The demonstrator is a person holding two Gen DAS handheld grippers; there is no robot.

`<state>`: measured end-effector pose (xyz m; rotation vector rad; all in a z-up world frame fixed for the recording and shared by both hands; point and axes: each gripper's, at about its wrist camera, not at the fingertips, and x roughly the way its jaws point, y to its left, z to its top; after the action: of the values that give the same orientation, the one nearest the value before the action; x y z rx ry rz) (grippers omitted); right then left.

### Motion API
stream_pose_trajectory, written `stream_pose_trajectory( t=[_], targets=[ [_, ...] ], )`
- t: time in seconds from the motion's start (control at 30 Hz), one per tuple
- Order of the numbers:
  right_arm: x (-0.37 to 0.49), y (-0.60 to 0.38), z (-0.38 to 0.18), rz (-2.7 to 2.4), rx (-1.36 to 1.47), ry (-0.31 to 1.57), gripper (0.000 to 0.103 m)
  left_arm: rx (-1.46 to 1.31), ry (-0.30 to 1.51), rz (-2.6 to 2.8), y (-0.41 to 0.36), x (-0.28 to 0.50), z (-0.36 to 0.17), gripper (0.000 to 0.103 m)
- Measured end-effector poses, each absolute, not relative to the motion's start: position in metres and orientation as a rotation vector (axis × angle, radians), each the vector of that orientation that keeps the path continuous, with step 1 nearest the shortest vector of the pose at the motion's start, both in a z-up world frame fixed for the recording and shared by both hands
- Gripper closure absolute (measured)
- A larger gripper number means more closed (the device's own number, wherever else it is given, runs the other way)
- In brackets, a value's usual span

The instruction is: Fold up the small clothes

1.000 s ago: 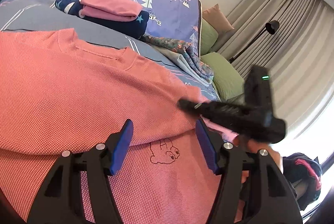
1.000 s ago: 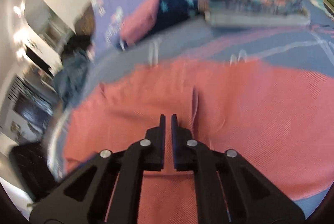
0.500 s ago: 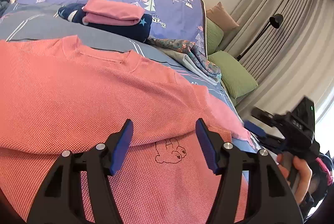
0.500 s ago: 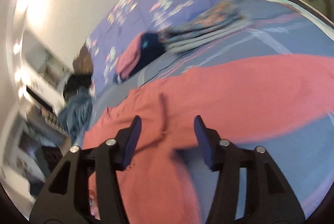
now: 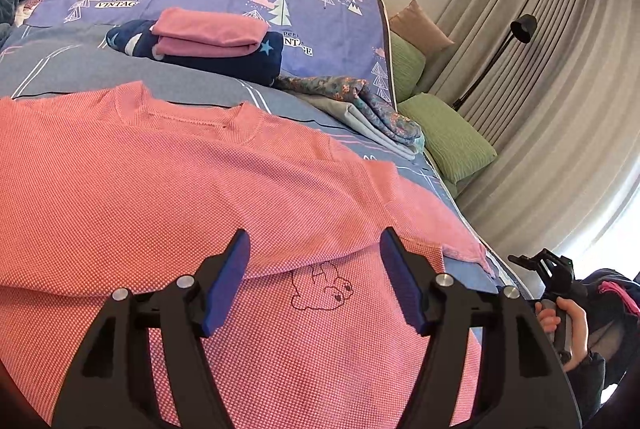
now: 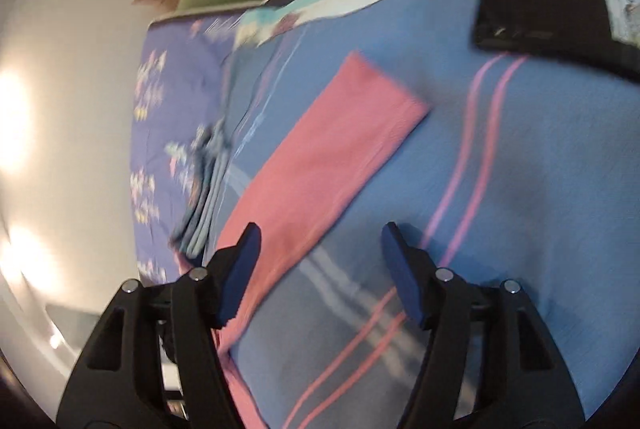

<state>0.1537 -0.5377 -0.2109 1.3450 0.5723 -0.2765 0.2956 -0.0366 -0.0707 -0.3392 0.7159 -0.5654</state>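
A coral-pink knit sweater (image 5: 160, 197) lies spread on the bed, a fold of it laid across the front just above an embroidered bear (image 5: 324, 289). My left gripper (image 5: 314, 241) hovers low over that fold. Its jaws are opening and hold nothing. My right gripper (image 6: 320, 229) is above the blue bed cover (image 6: 520, 169), beside the sweater's outstretched sleeve (image 6: 340, 133). Its jaws are opening too, with nothing between them. The sleeve's edge passes under its left finger. In the left wrist view the right gripper (image 5: 540, 261) shows small past the bed's right edge, held by a hand (image 5: 568, 325).
A folded pink garment on a navy starred one (image 5: 208, 37) sits at the back of the bed, with a folded floral cloth (image 5: 360, 105) to its right. Green pillows (image 5: 452, 137), a floor lamp (image 5: 524, 25) and curtains line the right side. A flat black object (image 6: 560, 25) lies on the cover.
The right gripper went from shut to open, rolled, and swept from above the sweater's middle out to the sleeve end at the bed's right edge. The left gripper stayed nearly in place.
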Motion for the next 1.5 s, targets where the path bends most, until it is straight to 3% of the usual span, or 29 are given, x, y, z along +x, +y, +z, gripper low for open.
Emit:
stream_pose_trajectory(
  t=[0.47, 0.77, 1.13, 1.4, 1.43, 1.5],
  targets=[
    [0.17, -0.587, -0.241, -0.309, 1.583, 0.489, 0.034, -0.332, 0.736, -0.576, -0.041, 0.297, -0.073, 0.035],
    [0.163, -0.567, -0.233, -0.354, 1.526, 0.478, 0.052, -0.342, 0.745, -0.578, -0.04, 0.298, -0.074, 0.035],
    [0.19, -0.58, -0.238, -0.348, 1.517, 0.507, 0.049, -0.36, 0.754, -0.575, -0.039, 0.3, -0.076, 0.035],
    [0.187, -0.579, -0.241, -0.357, 1.485, 0.49, 0.082, -0.361, 0.756, -0.579, -0.039, 0.3, -0.076, 0.035],
    [0.19, -0.578, -0.24, -0.338, 1.479, 0.496, 0.092, -0.361, 0.755, -0.579, -0.039, 0.3, -0.076, 0.035],
    [0.198, -0.573, -0.229, -0.312, 1.425, 0.501, 0.099, -0.365, 0.754, -0.579, -0.038, 0.299, -0.076, 0.035]
  ],
)
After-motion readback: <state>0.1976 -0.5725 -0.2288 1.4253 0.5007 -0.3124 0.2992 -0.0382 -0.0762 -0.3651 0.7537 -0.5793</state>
